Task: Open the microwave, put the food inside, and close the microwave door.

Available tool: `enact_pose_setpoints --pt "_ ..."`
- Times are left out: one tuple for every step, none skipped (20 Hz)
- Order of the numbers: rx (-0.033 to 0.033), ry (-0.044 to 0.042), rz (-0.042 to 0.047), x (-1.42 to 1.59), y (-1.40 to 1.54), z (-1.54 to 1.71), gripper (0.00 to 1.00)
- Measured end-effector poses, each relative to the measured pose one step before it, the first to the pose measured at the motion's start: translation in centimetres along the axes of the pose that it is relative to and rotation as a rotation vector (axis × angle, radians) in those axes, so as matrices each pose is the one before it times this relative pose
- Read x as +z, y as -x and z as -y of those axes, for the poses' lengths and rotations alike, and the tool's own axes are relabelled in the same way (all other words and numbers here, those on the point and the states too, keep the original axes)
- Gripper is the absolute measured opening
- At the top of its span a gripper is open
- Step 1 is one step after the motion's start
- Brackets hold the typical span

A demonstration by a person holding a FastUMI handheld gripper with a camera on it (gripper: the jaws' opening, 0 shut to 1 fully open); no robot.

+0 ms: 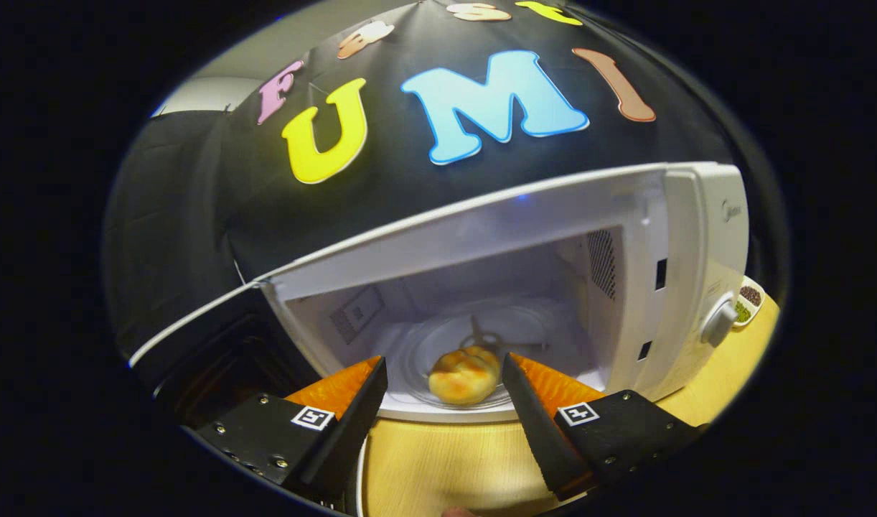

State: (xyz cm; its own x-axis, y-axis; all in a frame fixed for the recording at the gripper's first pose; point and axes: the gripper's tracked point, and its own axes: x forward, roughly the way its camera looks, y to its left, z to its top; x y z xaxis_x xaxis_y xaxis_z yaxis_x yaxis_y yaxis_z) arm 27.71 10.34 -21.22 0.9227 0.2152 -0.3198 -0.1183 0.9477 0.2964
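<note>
1. The microwave (pixel 697 237) stands on a wooden table (pixel 438 459) with its door (pixel 216 337) swung wide to the left, so the cavity is open to view.
2. The food, a golden bread roll (pixel 465 375), lies on the glass turntable (pixel 438 345) inside the cavity, near its front edge.
3. The gripper (pixel 444 384) is spread wide and grasps nothing; its 2 fingers flank the roll in the view, with clear gaps on both sides, and touch neither it nor the microwave.
4. The fingertips (pixel 370 380) sit at about the front lip of the cavity.
5. A knob (pixel 720 323) is on the microwave's right panel, and past it a small dish (pixel 748 301) with dark and green contents rests on the table.
</note>
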Motion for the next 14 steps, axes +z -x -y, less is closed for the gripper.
enact_pose_setpoints --pt "0.01133 0.01975 0.01688 0.754 1.531 -0.551 0.98" --pt "0.01131 0.01522 0.01579 0.69 1.624 -0.605 0.98" --pt "0.01288 0.00769 0.01151 0.644 1.512 -0.603 0.98" --pt "0.01688 0.00346 0.01042 0.699 1.562 -0.817 0.98" --pt "0.01589 0.00799 0.01319 0.766 1.415 -0.839 0.98" --pt "0.01358 0.00904 0.01643 0.859 1.343 -0.835 0.97" --pt "0.01618 0.00802 0.01526 0.784 1.267 -0.902 0.98" --pt "0.01782 0.00493 0.01174 0.565 1.292 -1.014 0.98" --pt "0.02249 0.00409 0.0082 0.54 1.156 -1.179 0.98" --pt "0.02157 0.00523 0.00697 0.439 1.165 -1.235 0.97" --pt "0.02447 0.00801 0.00582 0.399 1.09 -1.266 0.97" --pt "0.02285 0.01055 0.00393 0.169 0.959 -1.31 0.97" --pt "0.02295 0.01099 0.0016 0.121 0.926 -1.229 0.97" --pt "0.02186 0.00884 -0.00026 -0.002 0.965 -1.27 0.97"
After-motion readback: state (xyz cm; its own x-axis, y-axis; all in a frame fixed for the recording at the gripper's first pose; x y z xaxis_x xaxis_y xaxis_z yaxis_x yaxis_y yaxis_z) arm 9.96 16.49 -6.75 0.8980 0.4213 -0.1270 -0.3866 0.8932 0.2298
